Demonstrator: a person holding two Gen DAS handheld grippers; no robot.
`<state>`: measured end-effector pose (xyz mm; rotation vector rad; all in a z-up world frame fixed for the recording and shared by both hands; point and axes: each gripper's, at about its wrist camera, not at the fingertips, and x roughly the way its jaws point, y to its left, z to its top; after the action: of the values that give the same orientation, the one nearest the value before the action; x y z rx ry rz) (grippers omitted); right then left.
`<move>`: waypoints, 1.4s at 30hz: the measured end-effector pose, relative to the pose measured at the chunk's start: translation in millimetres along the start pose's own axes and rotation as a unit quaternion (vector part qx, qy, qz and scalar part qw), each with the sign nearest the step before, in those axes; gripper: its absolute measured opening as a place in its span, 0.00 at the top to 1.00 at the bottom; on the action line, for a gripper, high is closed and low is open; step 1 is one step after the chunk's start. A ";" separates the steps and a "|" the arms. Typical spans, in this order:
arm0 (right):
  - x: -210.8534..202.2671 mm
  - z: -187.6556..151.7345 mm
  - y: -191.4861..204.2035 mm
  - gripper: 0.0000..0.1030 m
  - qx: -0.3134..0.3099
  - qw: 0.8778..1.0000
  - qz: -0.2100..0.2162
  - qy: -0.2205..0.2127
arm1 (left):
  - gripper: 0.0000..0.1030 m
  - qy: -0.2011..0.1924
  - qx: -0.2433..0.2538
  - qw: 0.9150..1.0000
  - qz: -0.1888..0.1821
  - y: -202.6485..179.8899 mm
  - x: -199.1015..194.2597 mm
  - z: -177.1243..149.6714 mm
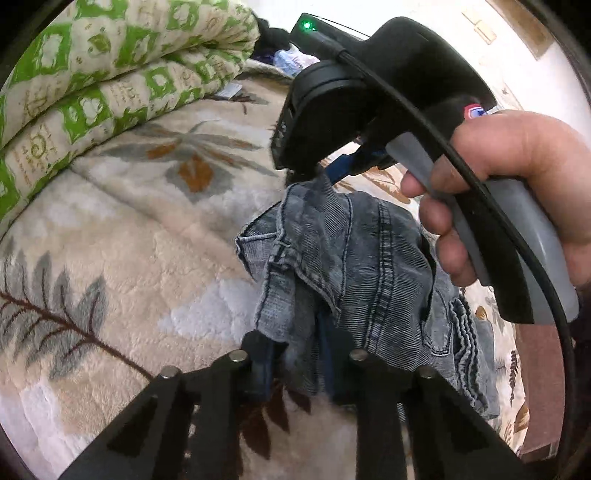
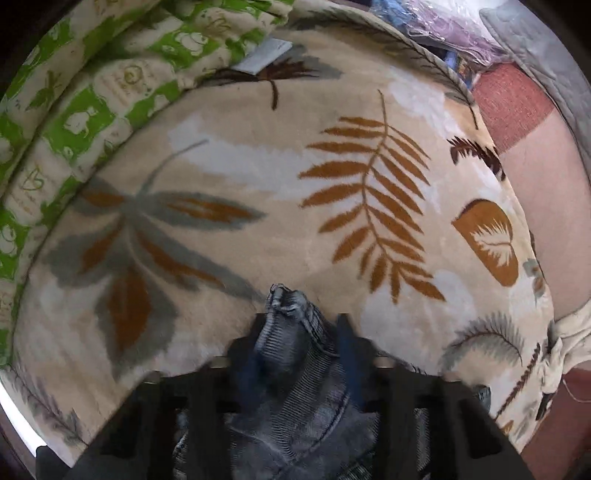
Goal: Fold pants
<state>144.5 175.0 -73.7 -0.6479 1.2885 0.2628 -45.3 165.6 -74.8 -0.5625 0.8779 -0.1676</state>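
Cream plush blanket (image 2: pixel 280 236) with grey, rust-orange and dark brown leaf prints covers the whole working surface, pile visibly soft and slightly rumpled. Along its far left edge lies a folded quilt (image 1: pixel 110 74) in green-and-cream squares, stacked in two thick rolls; a small white tag (image 2: pixel 263 57) sticks out where quilt meets blanket. Beyond the blanket's right edge, a strip of reddish-brown covering (image 2: pixel 511 101) and a pale pink surface below it. A pale wall (image 1: pixel 461 55) shows at the back in the left wrist view, and a heap of bagged purple and blue items (image 2: pixel 443 26) sits at the far edge of the bed. Grey washed denim pants (image 1: pixel 354 266) hang bunched above the blanket, lifted between the two tools, seams and a hem edge drooping. Right gripper (image 1: pixel 325 173), held in the person's hand (image 1: pixel 517 192), is pinched on an upper fold of the pants; a black cable runs along its handle and a green light glows on its top. Left gripper (image 1: pixel 299 354) has its blue-padded fingers closed narrow on a lower fold of the same cloth. In the right wrist view the denim bunches up between the clamped fingers (image 2: pixel 347 343).
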 end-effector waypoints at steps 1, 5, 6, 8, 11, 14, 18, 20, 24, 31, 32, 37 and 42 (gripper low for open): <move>-3.6 -3.3 -1.2 0.79 0.003 1.000 -0.005 -0.004 | 0.85 -0.001 0.003 1.000 -0.002 -0.9 -0.3 -0.2; -25.5 -21.9 -7.0 0.85 -0.003 0.999 -0.029 -0.031 | 0.86 -0.011 0.018 1.000 -0.003 -8.5 -4.8 -2.4; -31.5 -28.7 -12.5 0.86 0.000 0.999 -0.032 -0.041 | 0.86 -0.016 0.026 1.000 -0.001 -12.0 -5.3 -2.6; -42.8 -40.4 -25.7 0.87 0.015 0.998 -0.033 -0.058 | 0.86 -0.030 0.053 0.998 0.006 -22.6 -9.0 -5.4; -59.6 -63.2 -53.9 0.87 0.046 0.995 -0.024 -0.090 | 0.87 -0.050 0.096 0.994 0.011 -35.4 -19.9 -11.5; -76.6 -89.0 -81.5 0.87 0.080 0.989 -0.007 -0.121 | 0.87 -0.069 0.146 0.987 0.016 -53.9 -28.2 -20.1; -95.9 -124.8 -110.5 0.87 0.114 0.979 0.003 -0.167 | 0.87 -0.088 0.210 0.974 0.005 -88.0 -36.2 -34.2; -105.5 -148.6 -127.7 0.87 0.134 0.973 0.010 -0.190 | 0.87 -0.104 0.249 0.963 0.009 -106.1 -40.4 -44.1; -120.0 -191.5 -161.7 0.88 0.173 0.958 0.026 -0.228 | 0.87 -0.122 0.323 0.938 0.004 -150.1 -39.5 -65.9; -125.6 -277.2 -239.9 0.88 0.256 0.928 0.056 -0.265 | 0.87 -0.099 0.413 0.904 -0.043 -235.1 -19.8 -104.9; -121.1 -292.8 -255.3 0.88 0.272 0.923 0.059 -0.266 | 0.87 -0.095 0.419 0.902 -0.047 -244.7 -16.4 -107.8; -103.0 -354.4 -320.8 0.94 0.345 0.894 0.063 -0.278 | 0.87 -0.062 0.430 0.899 -0.056 -285.3 10.6 -124.9; -68.1 -383.4 -350.6 0.90 0.389 0.861 0.192 -0.268 | 0.87 -0.048 0.439 0.896 -0.048 -287.3 20.2 -137.5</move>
<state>2.0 -315.2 44.2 0.3726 0.8530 0.1997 -112.9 -138.5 -5.5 0.2375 0.5891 -0.5865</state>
